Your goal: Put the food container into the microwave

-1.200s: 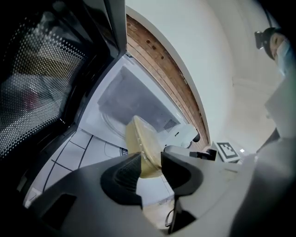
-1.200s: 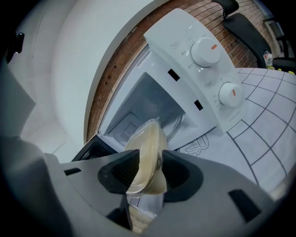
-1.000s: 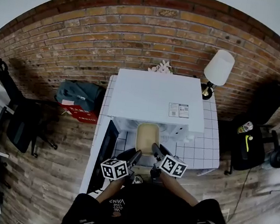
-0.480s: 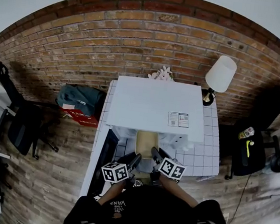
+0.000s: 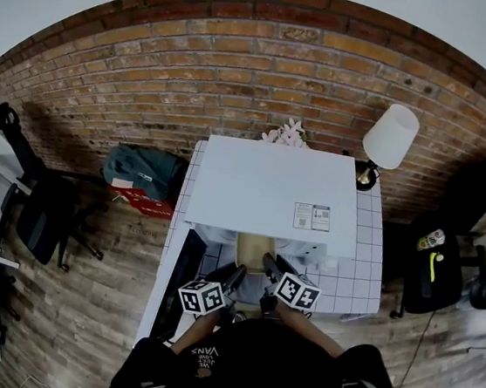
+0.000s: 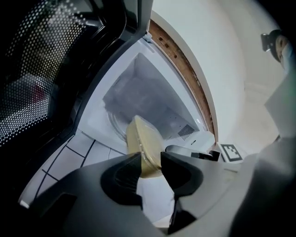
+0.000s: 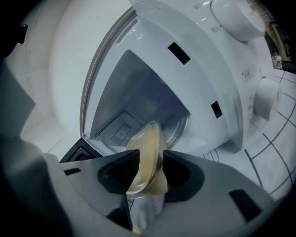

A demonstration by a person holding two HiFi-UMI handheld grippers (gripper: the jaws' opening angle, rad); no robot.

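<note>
Pale yellowish, translucent food container [image 6: 142, 147] with rounded corners, at the open mouth of a white microwave [image 5: 271, 183]. Pinched at opposite edges by fingers of the left gripper [image 6: 150, 165] and right gripper [image 7: 149, 170], each closed narrowly onto it. Black door [image 5: 183, 267] open at left, white tiled tabletop [image 5: 358, 273] beneath.

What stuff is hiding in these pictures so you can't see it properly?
1. Head view: the white top of the microwave hides its inside and part of the food container.
2. Head view: print on the sticker is too small to read.
3. Left gripper view: the left gripper covers the container's near end.
4. Both gripper views: cloudy plastic hides the food itself.
</note>
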